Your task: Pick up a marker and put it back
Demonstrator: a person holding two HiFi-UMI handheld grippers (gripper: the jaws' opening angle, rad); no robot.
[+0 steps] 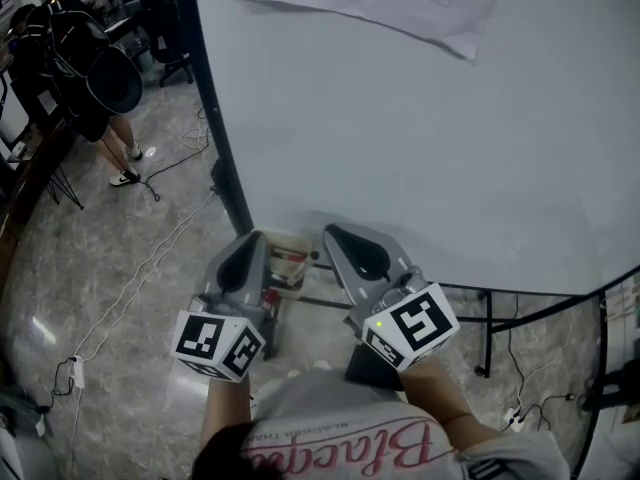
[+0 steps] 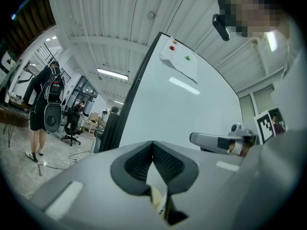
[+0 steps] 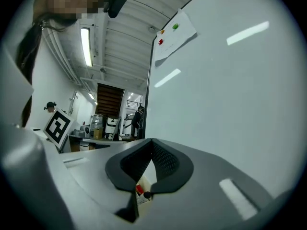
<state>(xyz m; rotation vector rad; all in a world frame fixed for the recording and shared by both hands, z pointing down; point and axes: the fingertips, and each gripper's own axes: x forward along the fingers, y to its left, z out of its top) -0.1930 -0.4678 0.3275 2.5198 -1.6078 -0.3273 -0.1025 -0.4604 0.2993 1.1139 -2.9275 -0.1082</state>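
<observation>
My left tongs [image 2: 152,150] hang just left of the cream-coloured round plastic cup [image 1: 289,255], jaws fully together, nothing held. Inside that cup stand the markers: a red-capped marker [image 3: 139,189] and, touching it, a black-capped marker [image 3: 147,194]. Only their cap ends are visible. Expect a light, stiff body with a smooth plastic barrel that may slip or twist. Take hold just below the cap, across the barrel, where it clears the cup rim. My right tongs [image 3: 152,147] sit just right of the cup, tips aimed into it, jaws closed on nothing. They must open before any pick.
</observation>
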